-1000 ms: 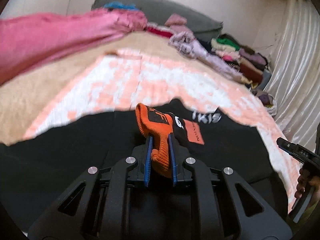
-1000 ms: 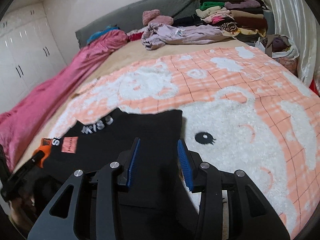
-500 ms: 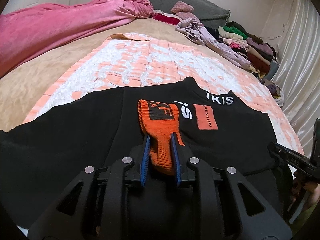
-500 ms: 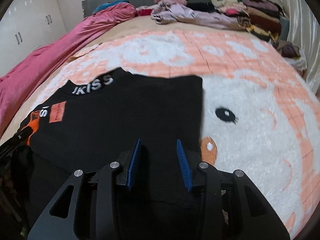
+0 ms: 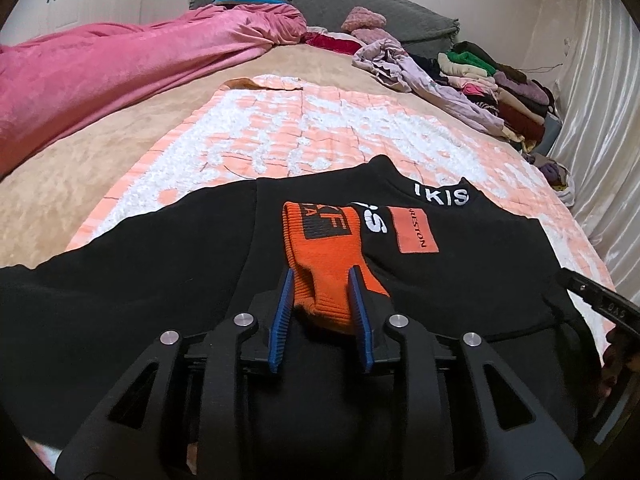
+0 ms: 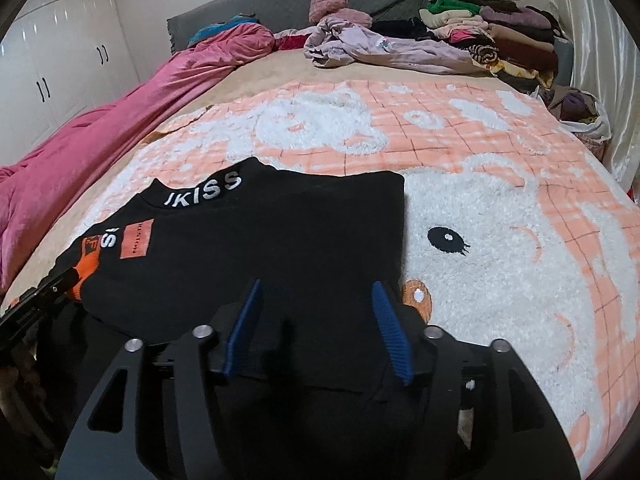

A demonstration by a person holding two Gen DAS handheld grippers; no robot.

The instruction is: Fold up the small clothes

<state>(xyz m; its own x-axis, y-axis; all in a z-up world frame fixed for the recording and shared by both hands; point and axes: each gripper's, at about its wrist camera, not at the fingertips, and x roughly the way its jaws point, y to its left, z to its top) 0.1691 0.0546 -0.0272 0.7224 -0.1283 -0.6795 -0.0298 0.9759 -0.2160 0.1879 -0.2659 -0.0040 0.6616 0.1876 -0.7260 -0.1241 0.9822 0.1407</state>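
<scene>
A black sweatshirt (image 5: 160,280) with white "IKISS" lettering on the collar and an orange patch lies on the orange-and-white blanket; it also shows in the right wrist view (image 6: 280,232). Its orange ribbed cuff (image 5: 324,252) is folded over the chest. My left gripper (image 5: 320,280) has its blue pads either side of the cuff, slightly parted, the cuff resting between them. My right gripper (image 6: 316,292) is open over the sweatshirt's lower right part, holding nothing. The left gripper shows at the left edge of the right wrist view (image 6: 36,304).
The blanket (image 6: 500,240) covers a bed with a beige sheet (image 5: 100,152). A pink quilt (image 5: 120,64) lies along the left. Loose and stacked clothes (image 6: 460,32) sit at the headboard side, and a bag of clothes (image 6: 580,112) at the right edge.
The sleeve with the orange cuff has been brought down onto the sweatshirt's chest. Both grippers' pads have spread wider; the left one loosened on the cuff. The right gripper has lowered over the garment.
</scene>
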